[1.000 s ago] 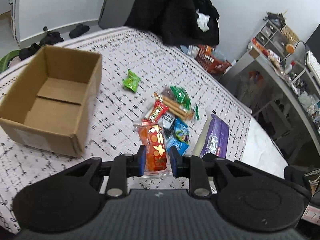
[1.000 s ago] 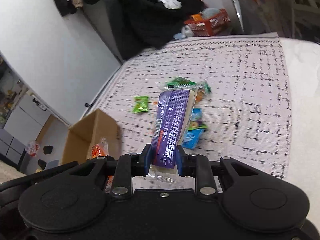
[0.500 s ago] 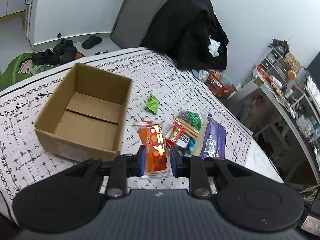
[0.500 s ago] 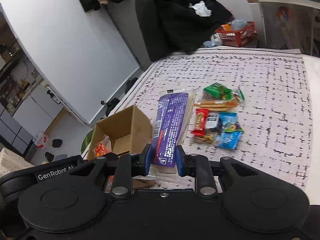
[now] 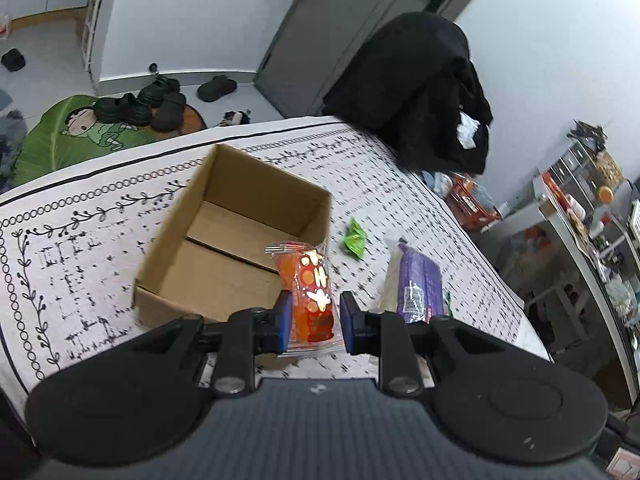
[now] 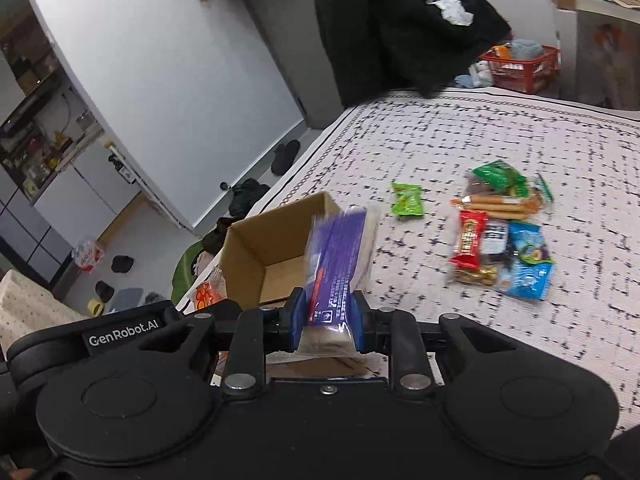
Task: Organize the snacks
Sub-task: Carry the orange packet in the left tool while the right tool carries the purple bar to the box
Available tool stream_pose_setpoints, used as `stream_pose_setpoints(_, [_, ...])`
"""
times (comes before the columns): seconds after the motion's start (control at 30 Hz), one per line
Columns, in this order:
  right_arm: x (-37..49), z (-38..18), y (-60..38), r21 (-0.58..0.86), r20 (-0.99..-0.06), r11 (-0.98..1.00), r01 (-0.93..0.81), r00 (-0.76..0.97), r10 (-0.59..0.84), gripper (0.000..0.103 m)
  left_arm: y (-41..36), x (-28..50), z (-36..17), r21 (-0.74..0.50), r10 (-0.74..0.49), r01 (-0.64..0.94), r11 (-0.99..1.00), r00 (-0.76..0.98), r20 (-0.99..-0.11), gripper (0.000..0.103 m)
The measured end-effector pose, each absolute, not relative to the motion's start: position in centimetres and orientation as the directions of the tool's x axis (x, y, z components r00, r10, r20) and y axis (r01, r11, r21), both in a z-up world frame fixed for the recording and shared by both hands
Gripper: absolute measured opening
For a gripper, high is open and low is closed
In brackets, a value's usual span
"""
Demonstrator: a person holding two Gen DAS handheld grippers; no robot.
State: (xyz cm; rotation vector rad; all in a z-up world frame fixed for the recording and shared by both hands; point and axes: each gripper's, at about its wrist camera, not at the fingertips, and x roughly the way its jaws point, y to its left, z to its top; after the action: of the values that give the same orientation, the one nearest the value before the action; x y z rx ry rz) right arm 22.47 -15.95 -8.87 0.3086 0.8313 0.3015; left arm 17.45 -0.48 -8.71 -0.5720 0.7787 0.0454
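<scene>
My left gripper [image 5: 313, 318] is shut on an orange snack packet [image 5: 310, 289] and holds it over the near right corner of the open cardboard box [image 5: 224, 256], which is empty. My right gripper [image 6: 326, 322] is shut on a long purple snack pack [image 6: 338, 264] and holds it by the box's right side [image 6: 272, 256]. The purple pack also shows in the left wrist view [image 5: 420, 284]. A small green packet [image 6: 407, 199] lies alone on the patterned cloth, and a pile of mixed snacks [image 6: 500, 232] lies to the right.
The cloth-covered table [image 5: 80, 256] ends at the left, with shoes [image 5: 140, 104] and a green mat on the floor beyond. A black coat [image 5: 416, 92] hangs over a chair at the far edge. A red basket [image 6: 520, 66] and shelves stand at the right.
Both grippers have moved left toward the box with their packets held. The box now lies right under the left gripper, and the snack pile has shifted to the right of the right wrist view.
</scene>
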Motion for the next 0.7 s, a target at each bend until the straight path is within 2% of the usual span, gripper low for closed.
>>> stream_pose_setpoints(0.2, [23.7, -9.5, -13.2, 0.365, -0.679, 0.914, -0.18, 0.62, 0.393, 0.018, 2.3, 18.3, -10.0, -0.482, -0.15, -0.288, 0.827, 0.714, -0.684, 0.024])
stream_pose_setpoints(0.7, [26.7, -11.1, -10.4, 0.369, -0.697, 0.91, -0.187, 0.593, 0.404, 0.018, 6.0, 21.0, -13.1, -0.492, -0.15, -0.342, 0.801, 0.68, -0.717, 0.024])
